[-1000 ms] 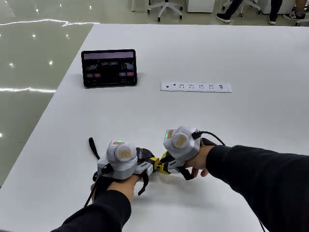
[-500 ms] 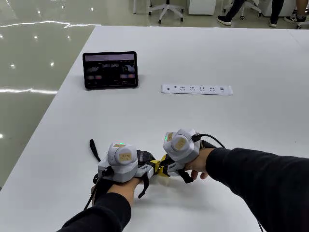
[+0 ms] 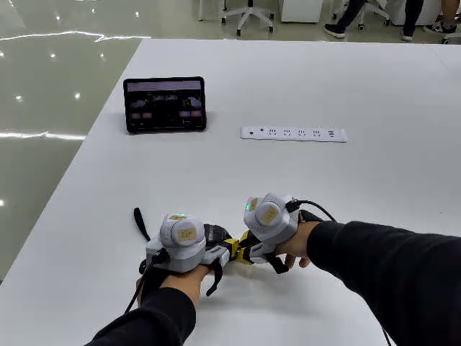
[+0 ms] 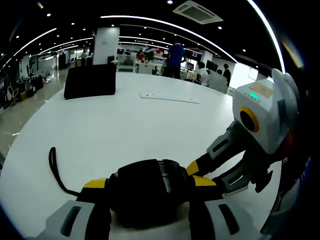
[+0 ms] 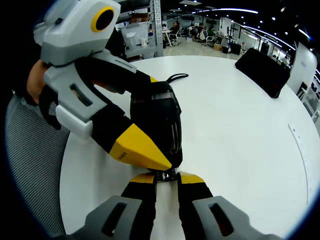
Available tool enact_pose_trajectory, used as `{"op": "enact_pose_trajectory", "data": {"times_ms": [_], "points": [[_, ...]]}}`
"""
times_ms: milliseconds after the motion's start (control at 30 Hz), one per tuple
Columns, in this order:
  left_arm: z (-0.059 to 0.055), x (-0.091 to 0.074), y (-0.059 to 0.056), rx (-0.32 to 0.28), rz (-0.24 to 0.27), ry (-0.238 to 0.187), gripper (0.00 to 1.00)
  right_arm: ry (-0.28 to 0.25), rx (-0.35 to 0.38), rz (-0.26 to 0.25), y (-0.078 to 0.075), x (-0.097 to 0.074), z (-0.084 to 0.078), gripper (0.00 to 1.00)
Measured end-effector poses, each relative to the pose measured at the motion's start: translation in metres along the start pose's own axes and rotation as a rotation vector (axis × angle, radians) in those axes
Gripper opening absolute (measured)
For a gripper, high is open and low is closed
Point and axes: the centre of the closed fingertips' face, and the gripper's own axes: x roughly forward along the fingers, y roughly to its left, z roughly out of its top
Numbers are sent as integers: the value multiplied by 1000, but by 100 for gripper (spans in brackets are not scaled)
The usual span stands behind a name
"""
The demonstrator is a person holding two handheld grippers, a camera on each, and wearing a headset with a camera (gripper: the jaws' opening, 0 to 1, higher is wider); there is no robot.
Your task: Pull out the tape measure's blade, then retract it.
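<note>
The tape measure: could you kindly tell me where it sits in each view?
Head view: tape measure low, just left of centre.
Left gripper view: tape measure at bottom centre.
Right gripper view: tape measure at the centre.
Shared landmark: the dark tablet.

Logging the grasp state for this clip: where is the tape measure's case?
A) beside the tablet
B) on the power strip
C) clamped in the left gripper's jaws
C: the black tape measure sits clamped between the yellow-tipped jaws of the left gripper.
</note>
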Motion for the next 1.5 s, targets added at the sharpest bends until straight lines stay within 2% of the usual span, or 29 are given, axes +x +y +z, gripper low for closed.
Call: {"op": "enact_pose_trajectory", "data": {"times_ms": [367,433,467,500,600,633,667,700,733,767,867,967,1033,1100,1133,1167,1200,1233,1300,1433,1467,1500], "points": [[1,-1,-2,14,2,-18,61,0,-13,-17,0,0,0,12],[2,-2,-3,41,-3,-26,61,-1,-5,-21,1,0,0,12],[6,-3,1,97,19,-46,63,2,2,-23,1,-1,-1,13],[7,-4,1,103,26,-51,65,4,8,-26,0,-2,-2,13],[4,-3,2,52,1,-34,70,8,18,-28,1,-6,-6,13],[6,-4,5,42,-12,-58,73,10,19,-31,1,-7,-9,14],[13,-3,3,35,-33,-99,77,11,23,-33,0,-9,-10,16],[12,-7,6,24,-35,-89,79,10,24,-48,-2,-11,-13,19],[9,-8,6,3,-49,-69,79,9,26,-59,-4,-13,-14,22],[9,-8,4,-28,-76,-68,80,8,36,-64,-6,-15,-15,25],[20,-14,8,3,-97,-111,90,-11,53,-83,-9,-23,-18,33],[19,-16,12,-13,-131,-79,97,-26,74,-87,-9,-31,-19,41],[25,-21,19,16,-133,-100,100,-34,78,-101,-12,-37,-21,43],[27,-23,21,36,-148,-97,100,-35,85,-117,-15,-42,-23,50],[28,-25,24,70,-154,-96,100,-41,91,-126,-17,-46,-23,55],[27,-26,25,94,-161,-88,100,-47,97,-127,-17,-48,-24,58],[24,-28,23,114,-202,-79,100,-54,99,-135,-17,-53,-25,59],[21,-29,21,126,-221,-66,100,-59,99,-142,-18,-56,-25,59],[16,-33,24,170,-232,-50,100,-67,97,-169,-21,-64,-28,62],[14,-41,32,175,-243,-50,100,-96,105,-203,-23,-80,-30,69],[15,-46,35,173,-247,-55,100,-104,102,-215,-24,-85,-32,70],[19,-50,35,164,-258,-78,100,-115,103,-227,-24,-89,-33,73]]}}
